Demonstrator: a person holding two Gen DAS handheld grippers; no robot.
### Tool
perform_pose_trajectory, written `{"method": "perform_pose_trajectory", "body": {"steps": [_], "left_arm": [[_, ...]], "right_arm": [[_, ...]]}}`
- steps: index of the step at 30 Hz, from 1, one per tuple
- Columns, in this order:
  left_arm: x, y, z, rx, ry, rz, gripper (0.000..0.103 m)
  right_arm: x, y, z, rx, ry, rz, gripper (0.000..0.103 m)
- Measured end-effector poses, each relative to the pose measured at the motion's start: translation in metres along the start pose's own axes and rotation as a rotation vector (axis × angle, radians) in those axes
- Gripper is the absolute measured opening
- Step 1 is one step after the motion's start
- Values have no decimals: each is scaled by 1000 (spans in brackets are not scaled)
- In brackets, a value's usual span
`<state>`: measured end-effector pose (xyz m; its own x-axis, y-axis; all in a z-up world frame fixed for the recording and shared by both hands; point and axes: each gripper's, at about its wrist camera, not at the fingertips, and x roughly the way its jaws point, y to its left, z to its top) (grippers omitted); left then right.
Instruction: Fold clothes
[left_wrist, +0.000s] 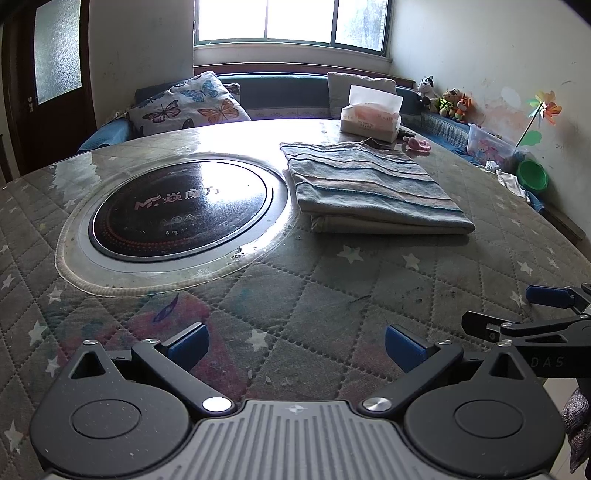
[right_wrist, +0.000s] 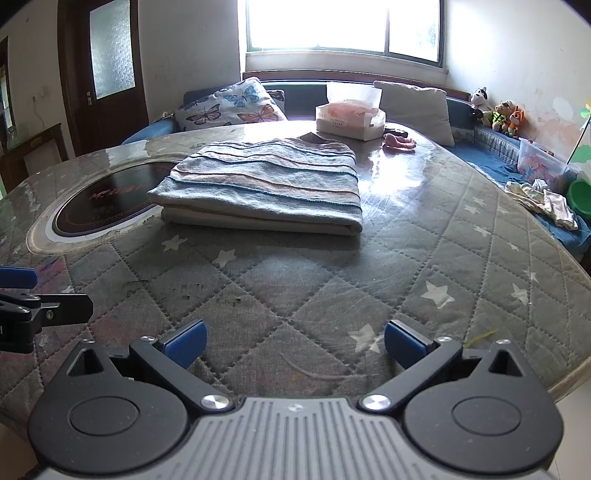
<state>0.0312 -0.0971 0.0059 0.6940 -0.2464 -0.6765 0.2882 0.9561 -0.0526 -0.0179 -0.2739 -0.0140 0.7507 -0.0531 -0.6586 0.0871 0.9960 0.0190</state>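
cloth (left_wrist: 373, 188), striped grey-blue and folded into a flat rectangle, lies on the quilted table (left_wrist: 295, 295) in the left wrist view, just right of the round black hotplate (left_wrist: 177, 206) set into the top, one corner reaching its metal ring. the left gripper (left_wrist: 295, 347) hovers over the near part of the table, well short of the cloth, jaws spread wide with nothing between the blue pads (left_wrist: 188, 345). the right gripper (left_wrist: 546, 306) pokes in at the right edge, side on, its pads apart. beyond the cloth stand a tissue box (left_wrist: 371, 116) and a small pink thing (left_wrist: 417, 144); a butterfly cushion (left_wrist: 192, 105) rests on the bench behind.

in the right wrist view the cloth (right_wrist: 266, 184) sits ahead and a little left, its left edge overlapping the hotplate (right_wrist: 103, 206) rim. the right gripper (right_wrist: 293, 341) hangs above the star-patterned table (right_wrist: 406, 266), apart from the cloth, jaws wide and empty. the left gripper (right_wrist: 22, 295) shows at the left edge, only partly in frame. the tissue box (right_wrist: 349, 118) stands behind the cloth, the pink thing (right_wrist: 399, 142) beside it. soft toys (right_wrist: 498, 114) line the wall at the right.
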Motion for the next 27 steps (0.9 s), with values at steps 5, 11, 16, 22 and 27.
{"method": "perform_pose_trajectory", "body": {"steps": [5, 11, 16, 22, 27], "left_arm": [[1, 1, 0, -1, 2, 1, 103], [2, 0, 0, -1, 4, -1, 103], [4, 1, 1, -1, 5, -2, 103], [4, 1, 2, -1, 6, -4, 103], [6, 1, 2, -1, 8, -6, 103]], "right_arm": [[0, 0, 0, -1, 1, -1, 103], [1, 0, 1, -2, 1, -3, 103], [2, 0, 1, -5, 2, -4, 103], [3, 0, 1, -5, 3, -5, 103], [4, 1, 2, -8, 5, -8, 103]]}}
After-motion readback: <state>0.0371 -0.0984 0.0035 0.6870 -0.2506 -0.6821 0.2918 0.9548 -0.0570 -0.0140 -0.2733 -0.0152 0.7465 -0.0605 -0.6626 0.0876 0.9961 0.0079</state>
